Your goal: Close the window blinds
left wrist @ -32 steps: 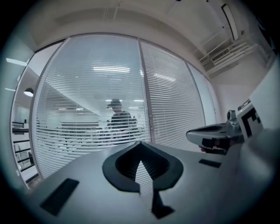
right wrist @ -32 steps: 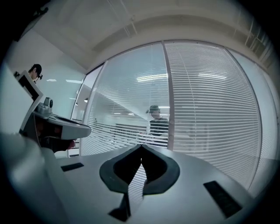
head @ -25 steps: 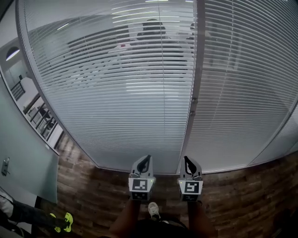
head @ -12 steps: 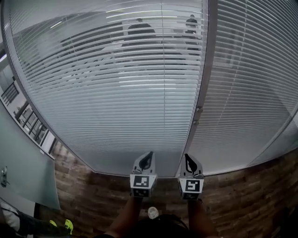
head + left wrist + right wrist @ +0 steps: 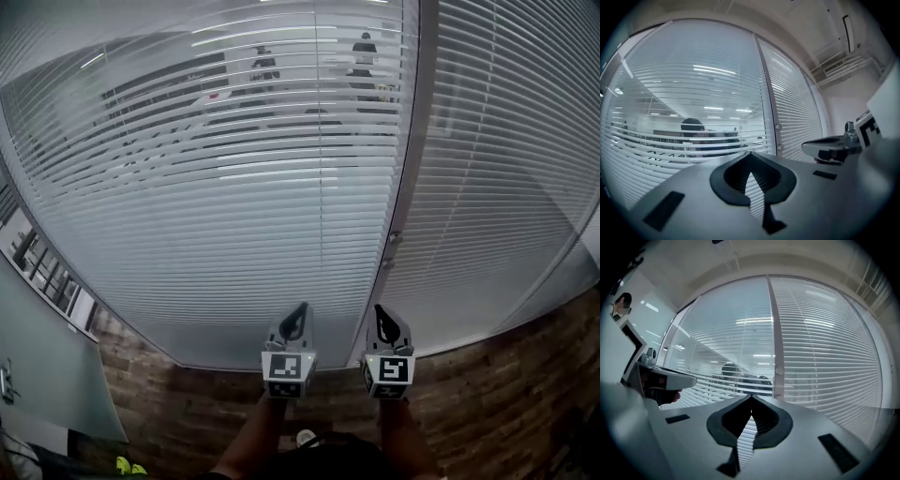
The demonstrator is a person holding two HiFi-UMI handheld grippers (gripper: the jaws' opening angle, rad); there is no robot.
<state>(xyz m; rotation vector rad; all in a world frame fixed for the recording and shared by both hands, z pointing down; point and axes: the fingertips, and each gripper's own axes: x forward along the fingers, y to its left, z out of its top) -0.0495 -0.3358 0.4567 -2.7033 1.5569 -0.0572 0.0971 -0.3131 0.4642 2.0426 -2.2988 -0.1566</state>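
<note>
White slatted blinds hang behind a glass wall in two panels. The left panel (image 5: 234, 187) has its slats tilted partly open, and figures show through it. The right panel (image 5: 497, 187) looks more closed. A grey mullion (image 5: 412, 141) divides them and carries small round knobs (image 5: 392, 239). My left gripper (image 5: 295, 314) and right gripper (image 5: 382, 314) are held level side by side, short of the glass near its base, on either side of the mullion. Both are shut with nothing between the fingers. In the left gripper view the left gripper's tips (image 5: 749, 153) meet; in the right gripper view the right gripper's tips (image 5: 751, 397) meet too.
A brick-patterned floor (image 5: 487, 403) runs along the foot of the glass. A frosted glass partition (image 5: 47, 375) stands at the left. People (image 5: 265, 64) are visible behind the blinds. A shoe (image 5: 306, 437) shows below my arms.
Both grippers and my head have come closer to the blinds, and the strip of floor in front has narrowed. The mullion sits slightly further right in view. The jaws stayed shut.
</note>
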